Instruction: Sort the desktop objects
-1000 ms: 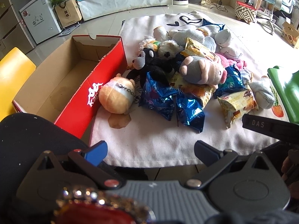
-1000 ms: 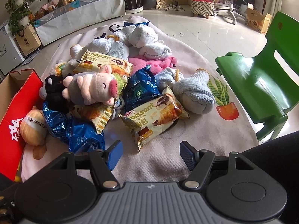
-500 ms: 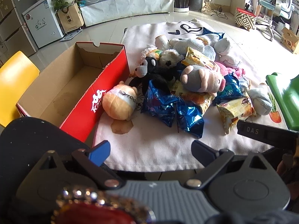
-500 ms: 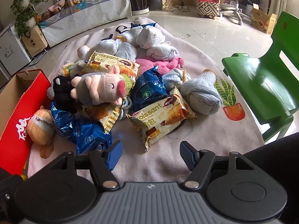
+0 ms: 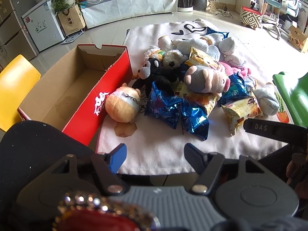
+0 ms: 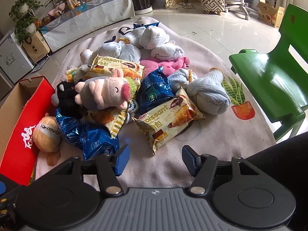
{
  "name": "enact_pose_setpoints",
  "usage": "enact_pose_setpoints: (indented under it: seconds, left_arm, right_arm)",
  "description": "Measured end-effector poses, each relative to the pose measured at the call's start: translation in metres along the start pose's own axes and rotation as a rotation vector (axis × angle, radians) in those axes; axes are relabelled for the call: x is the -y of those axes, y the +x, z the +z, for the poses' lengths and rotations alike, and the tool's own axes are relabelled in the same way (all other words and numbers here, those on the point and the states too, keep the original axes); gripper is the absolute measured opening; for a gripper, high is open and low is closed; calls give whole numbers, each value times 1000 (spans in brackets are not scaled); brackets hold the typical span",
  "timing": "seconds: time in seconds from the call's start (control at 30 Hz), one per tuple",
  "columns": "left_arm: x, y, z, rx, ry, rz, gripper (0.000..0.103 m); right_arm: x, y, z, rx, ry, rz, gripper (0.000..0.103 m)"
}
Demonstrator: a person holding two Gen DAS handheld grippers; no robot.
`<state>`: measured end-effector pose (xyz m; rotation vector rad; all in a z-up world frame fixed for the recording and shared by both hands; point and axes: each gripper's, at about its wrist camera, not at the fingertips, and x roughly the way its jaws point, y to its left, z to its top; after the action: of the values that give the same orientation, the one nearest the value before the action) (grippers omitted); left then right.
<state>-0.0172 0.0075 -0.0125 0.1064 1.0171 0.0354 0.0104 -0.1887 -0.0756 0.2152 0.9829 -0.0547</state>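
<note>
Crowding the blanket [image 6: 192, 144] — plush toys, croissant pack [image 6: 169, 117], red box [image 5: 107, 96] beside, both hand-held grippers [image 5: 154, 152] [image 6: 155, 157] spread apart, empty.

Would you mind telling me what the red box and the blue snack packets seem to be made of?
The red box looks like cardboard: brown matte inside, folded flaps, a printed red outer face. The blue snack packets look like metallised plastic film or foil: glossy, crinkled, catching bright highlights; which one I cannot tell.

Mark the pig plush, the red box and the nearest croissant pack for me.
pig plush [image 6: 107, 94], right wrist view, on its grey body beside the face.
red box [image 5: 107, 88], left wrist view, on its red outer side wall.
croissant pack [image 6: 169, 119], right wrist view, on the middle of the wrapper.
</note>
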Motion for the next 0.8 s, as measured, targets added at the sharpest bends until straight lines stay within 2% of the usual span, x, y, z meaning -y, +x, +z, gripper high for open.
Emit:
enact_pose_setpoints:
  seconds: [0.2, 0.37, 0.5, 0.57, 0.8]
  left_arm:
    - [0, -2, -1, 3, 2, 8, 50]
    - [-2, -2, -1, 9, -7, 4, 37]
    - [-2, -2, -1, 9, -12, -2, 31]
    - [-1, 0, -1, 6, -9, -6, 25]
    - [-1, 3, -3, -7, -6, -23, 27]
  right_arm:
    - [2, -1, 0, -2, 6, 18, 43]
    - [1, -1, -1, -6, -2, 25, 25]
    - [1, -1, -1, -3, -5, 29, 18]
    - [1, -1, -1, -2, -9, 31, 15]
    - [-1, 0, -2, -4, -18, 29, 12]
